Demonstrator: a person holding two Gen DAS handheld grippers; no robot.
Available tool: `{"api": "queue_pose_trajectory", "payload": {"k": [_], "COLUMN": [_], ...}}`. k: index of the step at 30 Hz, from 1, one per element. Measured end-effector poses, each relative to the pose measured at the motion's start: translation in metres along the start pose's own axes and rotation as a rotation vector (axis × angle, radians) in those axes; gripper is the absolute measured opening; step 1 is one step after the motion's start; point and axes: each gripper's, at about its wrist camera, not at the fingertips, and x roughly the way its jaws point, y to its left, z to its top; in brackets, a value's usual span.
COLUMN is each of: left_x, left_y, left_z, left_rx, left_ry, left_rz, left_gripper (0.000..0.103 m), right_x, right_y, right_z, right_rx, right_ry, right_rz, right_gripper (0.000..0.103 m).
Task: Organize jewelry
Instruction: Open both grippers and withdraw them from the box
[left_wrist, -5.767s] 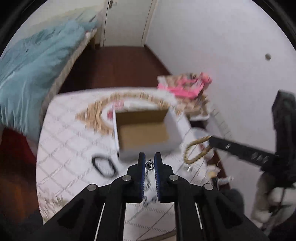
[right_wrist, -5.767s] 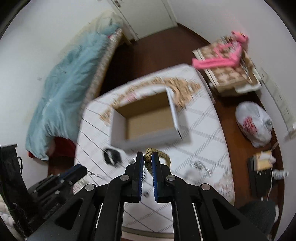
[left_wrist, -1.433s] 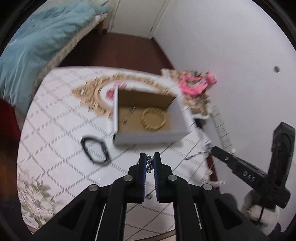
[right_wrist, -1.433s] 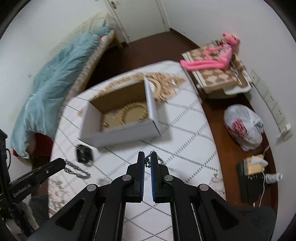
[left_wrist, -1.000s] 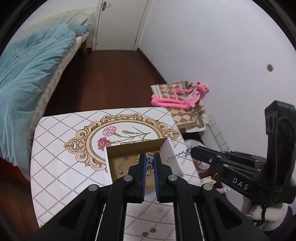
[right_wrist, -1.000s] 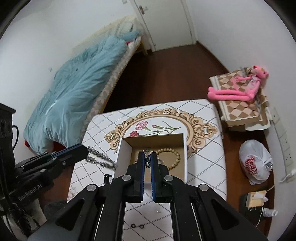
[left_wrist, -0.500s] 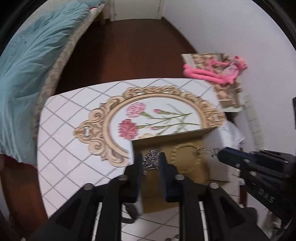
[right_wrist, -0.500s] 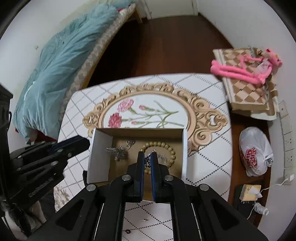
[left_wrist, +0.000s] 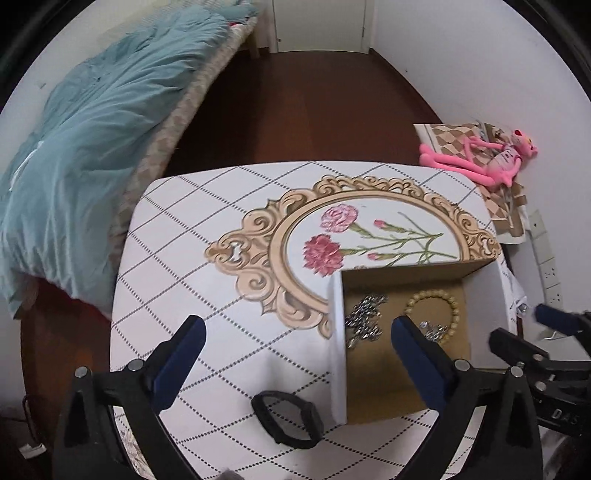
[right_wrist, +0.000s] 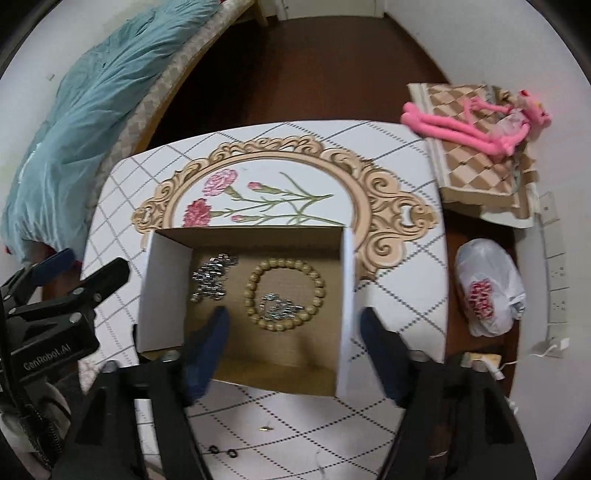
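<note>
Right wrist view: both grippers' fingers are opening, empty, above an open white cardboard box holding a wooden bead bracelet and silver chains.

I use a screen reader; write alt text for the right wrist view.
Open cardboard box on a patterned table holds a beaded bracelet and two silver chains. The right hand-held gripper hovers above, jaws opening, empty.

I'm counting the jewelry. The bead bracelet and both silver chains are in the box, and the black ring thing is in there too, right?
Not quite. The black ring lies on the table outside the box, as the left wrist view shows. The bead bracelet and both silver chains are inside.
</note>
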Motion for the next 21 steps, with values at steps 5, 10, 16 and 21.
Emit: {"api": "queue_pose_trajectory", "payload": {"k": [5,10,16,21], "left_x": [-0.001,-0.008,-0.026,-0.055], "left_y": [0.0,0.0,-0.005,-0.013], "left_z": [-0.022,-0.04,-0.052,-0.062], "left_rx": [-0.017,-0.038,-0.036,-0.027], "left_ry": [0.016,0.013,-0.012,-0.066], "left_rz": [0.006,0.004,0.007,-0.002], "left_gripper": [0.102,0.102,0.102,0.102], "right_x": [0.001,0.001,-0.016,-0.044], "right_y": [0.0,-0.006,-0.007,-0.005], "right_z": [-0.019,-0.036,-0.053,-0.068], "right_rx": [0.001,0.024,0.038,0.037], "right_ry": [-0.011,-0.019,-0.062,-0.132], "right_rz": [-0.122,-0.143,-0.144,-0.154], "right_gripper": [0.098,0.098,0.098,0.098]}}
